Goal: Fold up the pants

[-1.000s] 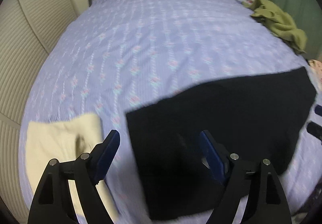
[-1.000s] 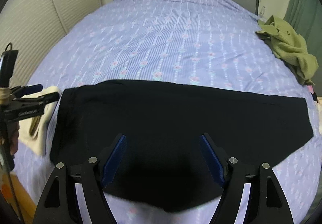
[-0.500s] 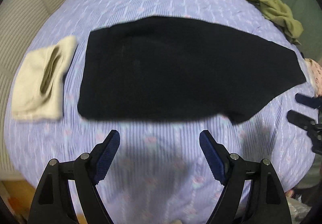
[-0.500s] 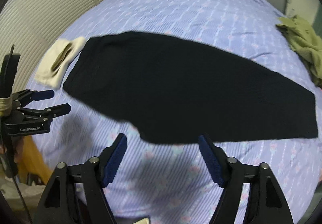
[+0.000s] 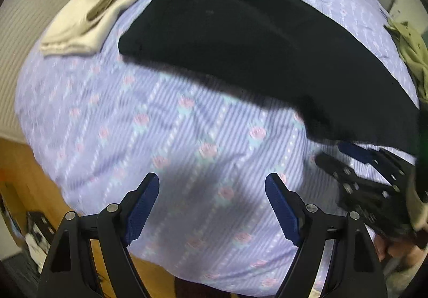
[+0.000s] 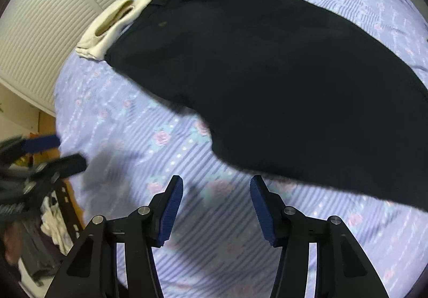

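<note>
Black pants [image 5: 254,38] [image 6: 267,78] lie flat and stretched lengthwise across the purple flowered bedspread [image 5: 187,142] [image 6: 165,142]. My left gripper [image 5: 212,200] hovers open over bare bedspread, short of the pants' near edge, nothing between its fingers. My right gripper [image 6: 216,203] points down just short of the pants' lower edge; its jaws are closing with only bedspread between them. In the left wrist view the right gripper [image 5: 339,156] shows at the right, by the pants' near corner. At the left edge of the right wrist view the left gripper [image 6: 53,150] appears blurred.
A folded cream garment [image 5: 93,17] [image 6: 112,27] lies beside the pants' waist end. An olive garment [image 5: 412,57] sits at the bed's far right. A slatted wardrobe door [image 6: 40,30] stands by the bed. Wooden floor [image 5: 21,177] and clutter lie beyond the bed's edge.
Both grippers have pulled back from over the pants toward the bed's near edge, sunk and rolled. The right gripper's fingers have come closer together. The pants lie where they were.
</note>
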Motion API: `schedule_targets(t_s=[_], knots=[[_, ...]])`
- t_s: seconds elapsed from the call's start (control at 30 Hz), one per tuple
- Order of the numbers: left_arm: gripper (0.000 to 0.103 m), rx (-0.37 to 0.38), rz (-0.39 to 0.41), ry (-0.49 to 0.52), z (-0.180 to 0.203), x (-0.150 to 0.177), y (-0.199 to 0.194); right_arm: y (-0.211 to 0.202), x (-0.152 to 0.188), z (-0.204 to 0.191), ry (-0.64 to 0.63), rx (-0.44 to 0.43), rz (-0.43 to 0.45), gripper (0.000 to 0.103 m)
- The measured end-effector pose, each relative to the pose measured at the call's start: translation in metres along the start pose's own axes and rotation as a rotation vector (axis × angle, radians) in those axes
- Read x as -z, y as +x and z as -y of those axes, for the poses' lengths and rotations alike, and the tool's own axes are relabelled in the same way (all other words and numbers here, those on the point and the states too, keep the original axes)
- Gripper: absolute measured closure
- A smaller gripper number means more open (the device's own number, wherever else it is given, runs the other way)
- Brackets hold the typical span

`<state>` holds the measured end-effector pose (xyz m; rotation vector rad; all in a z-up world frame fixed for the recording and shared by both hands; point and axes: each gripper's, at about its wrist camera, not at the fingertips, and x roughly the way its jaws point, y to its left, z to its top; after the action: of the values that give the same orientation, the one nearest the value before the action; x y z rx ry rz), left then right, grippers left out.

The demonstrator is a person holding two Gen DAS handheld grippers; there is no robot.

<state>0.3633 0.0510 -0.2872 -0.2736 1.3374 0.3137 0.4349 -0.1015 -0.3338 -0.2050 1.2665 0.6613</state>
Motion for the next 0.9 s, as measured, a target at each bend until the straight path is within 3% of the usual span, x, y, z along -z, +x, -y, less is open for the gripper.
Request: schedule_targets(t_s=[0.17, 0.37, 0.47, 0.6, 0.73, 0.9], knots=[[0.022, -0.001, 0.005, -0.021, 0.008, -0.001, -0.003, 0.011, -0.015, 0.005, -0.016, 0.019, 0.015, 0.05], [0.022, -0.02, 0.068, 0.003, 0.005, -0.001, -0.026, -0.023, -0.031, 0.006, -0.014, 0.074, 0.183, 0.05], [0.022, -0.017, 0.066, -0.009, -0.002, -0.002, -0.028, -0.019, -0.029, 0.007, -0.009, 0.029, 0.134, 0.05], [0.018, -0.033, 0.065, -0.016, -0.006, -0.001, -0.023, -0.013, -0.001, -0.001, -0.025, -0.043, 0.084, 0.05], [0.018, -0.044, 0.038, -0.01, -0.001, -0.006, -0.009, 0.017, 0.006, -0.002, -0.003, -0.01, 0.04, 0.05], [0.018, -0.042, 0.011, -0.024, 0.003, -0.013, 0.005, 0.023, -0.012, 0.0, 0.038, 0.011, 0.078, 0.05]])
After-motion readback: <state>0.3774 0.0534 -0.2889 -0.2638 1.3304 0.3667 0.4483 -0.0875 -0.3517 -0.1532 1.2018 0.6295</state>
